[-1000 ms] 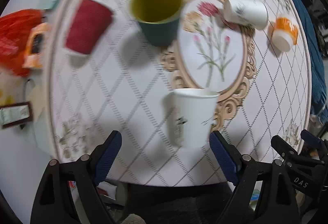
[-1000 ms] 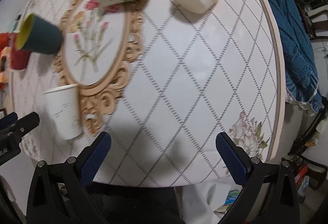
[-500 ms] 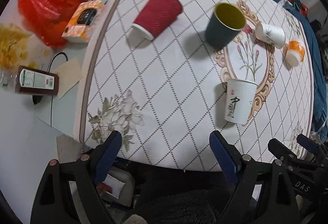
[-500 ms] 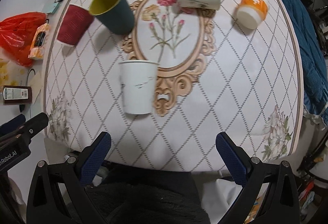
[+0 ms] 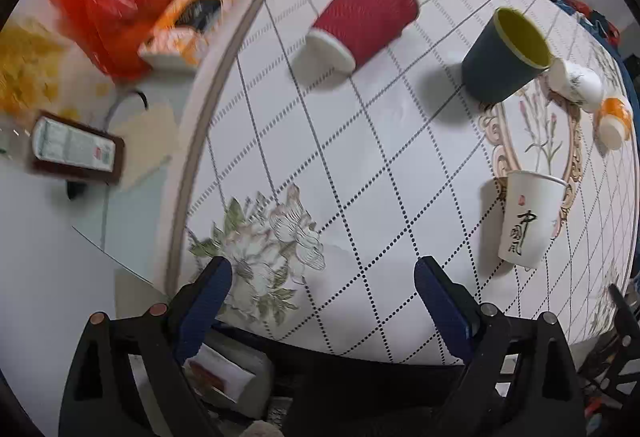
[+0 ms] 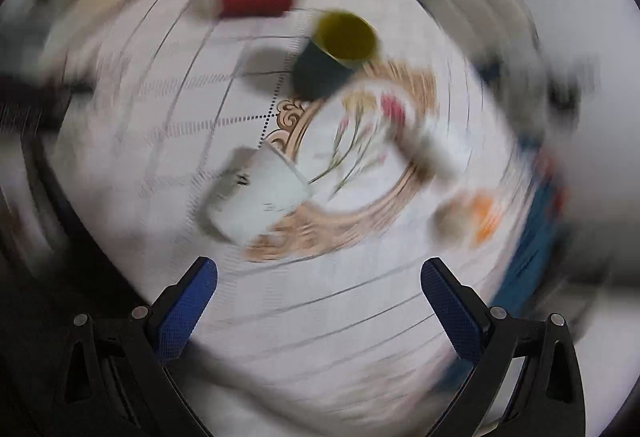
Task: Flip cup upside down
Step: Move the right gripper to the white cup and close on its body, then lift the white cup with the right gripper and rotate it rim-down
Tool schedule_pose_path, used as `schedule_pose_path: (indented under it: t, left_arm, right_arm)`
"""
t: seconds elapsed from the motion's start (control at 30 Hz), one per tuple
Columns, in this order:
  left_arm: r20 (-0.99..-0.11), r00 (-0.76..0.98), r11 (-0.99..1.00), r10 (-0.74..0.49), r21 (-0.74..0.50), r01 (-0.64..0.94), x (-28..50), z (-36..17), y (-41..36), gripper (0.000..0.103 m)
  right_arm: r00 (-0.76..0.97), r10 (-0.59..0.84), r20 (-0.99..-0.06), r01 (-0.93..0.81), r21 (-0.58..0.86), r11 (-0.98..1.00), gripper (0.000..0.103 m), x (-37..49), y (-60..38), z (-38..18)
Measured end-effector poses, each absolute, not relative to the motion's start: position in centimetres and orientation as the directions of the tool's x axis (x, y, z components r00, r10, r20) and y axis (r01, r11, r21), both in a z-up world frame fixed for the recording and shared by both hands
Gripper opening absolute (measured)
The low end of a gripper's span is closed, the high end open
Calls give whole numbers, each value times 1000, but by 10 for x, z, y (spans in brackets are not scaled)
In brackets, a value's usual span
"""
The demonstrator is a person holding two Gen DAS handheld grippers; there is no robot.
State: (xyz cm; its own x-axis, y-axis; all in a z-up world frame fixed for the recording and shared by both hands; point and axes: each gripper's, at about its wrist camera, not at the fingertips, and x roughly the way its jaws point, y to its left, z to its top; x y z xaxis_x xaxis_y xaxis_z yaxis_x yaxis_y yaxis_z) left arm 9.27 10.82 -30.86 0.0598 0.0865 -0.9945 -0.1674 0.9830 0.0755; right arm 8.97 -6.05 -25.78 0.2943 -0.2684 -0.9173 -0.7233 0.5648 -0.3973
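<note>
Five cups sat on the bench point(image 5: 360, 141): the white paper cup point(image 5: 528, 217) stood upright beside the floral medallion point(image 5: 540, 133), near the dark cup point(image 5: 504, 57). Both the left tool point(image 5: 322, 301) and right tool point(image 6: 318, 297) gaped wide, holding nothing. Heavy blur smeared the right wrist view.

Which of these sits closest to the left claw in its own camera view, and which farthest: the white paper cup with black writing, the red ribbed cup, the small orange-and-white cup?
1. White paper cup with black writing: nearest the left claw, upright, off to the right.
2. Red ribbed cup: farther, upside down, ahead near the top.
3. Small orange-and-white cup: farthest, at the far right edge.
</note>
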Motion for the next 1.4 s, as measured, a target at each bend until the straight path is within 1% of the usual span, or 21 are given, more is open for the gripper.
schedule_pose_path:
  t: [0.03, 0.1, 0.13, 0.17, 0.2, 0.23, 0.3, 0.37, 0.47, 0.53, 0.67, 0.77, 0.87, 0.93, 0.97, 1.0, 1.03, 1.07, 1.1, 1.4]
  left_arm:
    - [-997, 47, 982, 66, 56, -181, 93, -317, 109, 93]
    - [-999, 30, 980, 39, 33, -194, 93, -327, 108, 93]
    - [-999, 17, 979, 31, 27, -200, 94, -334, 107, 93]
    - [-1000, 5, 978, 29, 27, -208, 94, -340, 105, 93]
    - [-1000, -4, 976, 26, 26, -216, 95, -346, 103, 94]
    - [-1000, -11, 974, 26, 28, -225, 96, -350, 102, 94]
    - [-999, -29, 969, 23, 29, -245, 96, -360, 102, 94]
    - [-999, -47, 964, 22, 34, -264, 95, -368, 103, 94]
    - [-997, -69, 956, 30, 49, -289, 94, -379, 107, 94]
    - [-996, -83, 951, 31, 55, -305, 94, -386, 110, 94]
    - [-994, -102, 943, 37, 68, -327, 95, -395, 114, 94]
    - [-993, -109, 939, 33, 68, -336, 98, -399, 119, 94]
    - [-993, -117, 935, 34, 73, -346, 101, -401, 123, 94]
    - [-992, -122, 934, 32, 74, -349, 105, -403, 126, 94]
    - [-992, -124, 934, 32, 73, -349, 107, -404, 129, 94]
    - [-992, -125, 935, 32, 74, -348, 108, -404, 130, 94]
    - [-992, -125, 935, 32, 74, -347, 109, -404, 131, 94]
    - [-992, -125, 935, 32, 74, -346, 110, -404, 131, 94]
    - [-992, -124, 936, 32, 73, -346, 109, -403, 132, 94]
    - [-991, -132, 940, 31, 73, -334, 121, -405, 132, 94]
  right_arm:
    - [353, -292, -889, -787, -451, 421, 103, 84, -52, -262]
    - [455, -311, -834, -852, -510, 120, 103, 69, -42, -275]
    - [517, -295, -804, -852, -515, -92, 103, 57, -39, -287]
    - [548, -275, -790, -836, -506, -212, 103, 49, -39, -294]
    - [585, -233, -777, -785, -469, -405, 103, 35, -41, -306]
    - [599, -205, -774, -737, -432, -520, 103, 26, -44, -315]
    - [626, -127, -769, -584, -356, -729, 103, 11, -55, -333]
    - [627, -60, -777, -428, -278, -860, 103, 3, -68, -348]
    - [615, 15, -788, -244, -208, -947, 102, -3, -84, -368]
    - [607, 64, -792, -117, -168, -979, 99, 2, -96, -382]
    - [585, 127, -801, 45, -124, -991, 98, 12, -106, -402]
    - [565, 147, -812, 95, -112, -989, 97, 19, -105, -410]
    - [553, 165, -817, 134, -108, -985, 95, 26, -102, -417]
    - [553, 166, -816, 150, -99, -984, 88, 29, -104, -422]
    - [554, 162, -816, 154, -91, -984, 86, 32, -104, -425]
    - [553, 165, -816, 158, -92, -983, 82, 34, -107, -430]
    - [553, 163, -817, 156, -91, -984, 75, 36, -106, -432]
    - [554, 154, -818, 146, -86, -985, 71, 38, -106, -434]
    - [553, 146, -820, 131, -87, -988, 69, 41, -104, -436]
    - [526, 122, -841, 19, -132, -991, 67, 42, -90, -432]
